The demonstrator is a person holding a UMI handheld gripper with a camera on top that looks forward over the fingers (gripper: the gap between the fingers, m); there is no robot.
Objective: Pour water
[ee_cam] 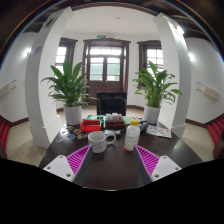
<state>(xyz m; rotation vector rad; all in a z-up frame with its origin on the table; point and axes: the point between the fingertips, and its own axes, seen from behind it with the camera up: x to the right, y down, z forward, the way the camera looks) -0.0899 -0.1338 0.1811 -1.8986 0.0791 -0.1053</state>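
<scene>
the bench is dark wood, smooth with a dull sheen that catches the window light. the mug just ahead of the claw looks like glazed white ceramic, glossy. beside it the tall cup is pale and translucent – plastic by the look of it, faintly shiny. the claw's pads are magenta plastic with a ribbed, matt face, set on white hard-plastic fingers held apart. the two plant pots seem smooth and white, lightly glossy. the doors beyond – brown wood frames with glass panes.
</scene>
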